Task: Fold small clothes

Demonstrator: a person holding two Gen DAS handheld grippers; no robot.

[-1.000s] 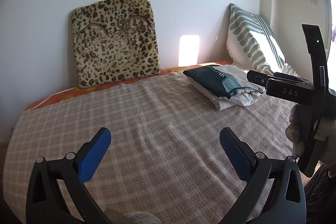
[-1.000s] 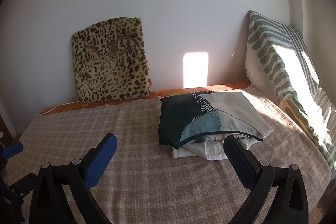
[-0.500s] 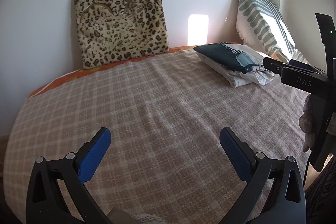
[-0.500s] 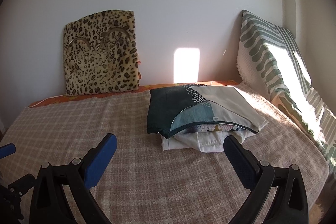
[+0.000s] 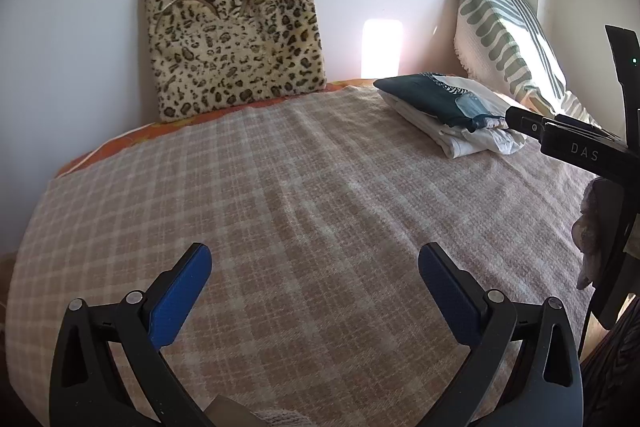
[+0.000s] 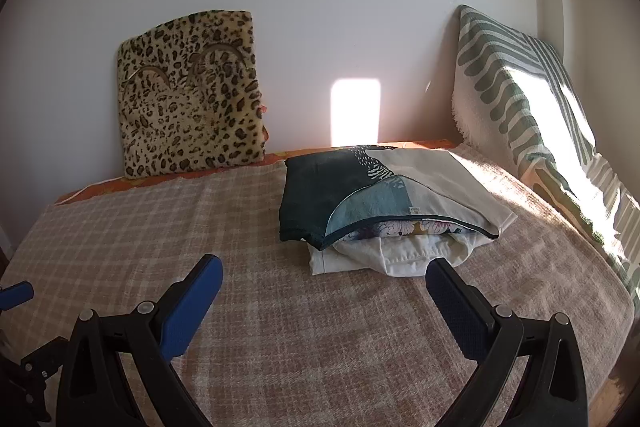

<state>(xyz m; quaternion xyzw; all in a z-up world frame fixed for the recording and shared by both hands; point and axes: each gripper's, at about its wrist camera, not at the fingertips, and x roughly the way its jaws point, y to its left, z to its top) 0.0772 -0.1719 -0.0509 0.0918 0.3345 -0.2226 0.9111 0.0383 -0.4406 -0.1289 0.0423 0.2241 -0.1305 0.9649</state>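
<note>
A small stack of folded clothes (image 6: 384, 203), dark teal and cream on top with white cloth beneath, lies on the checked blanket (image 6: 280, 327) toward the back right of the bed. The same stack (image 5: 448, 111) shows far right in the left wrist view. My right gripper (image 6: 322, 277) is open with nothing between its blue pads, just in front of the stack. My left gripper (image 5: 314, 267) is also open and holds nothing, over bare blanket (image 5: 300, 207) nearer the front. The right tool's black body (image 5: 580, 147) shows at that view's right edge.
A leopard-print cushion (image 5: 232, 35) leans on the back wall at the left. A green-striped pillow (image 6: 520, 99) stands against the right wall. An orange sheet edge (image 6: 160, 177) shows behind the blanket. A sunlit patch (image 6: 356, 111) falls on the wall.
Both grippers have risen and tilted down over the bed, staying open. The right one has drawn a little closer to the folded stack.
</note>
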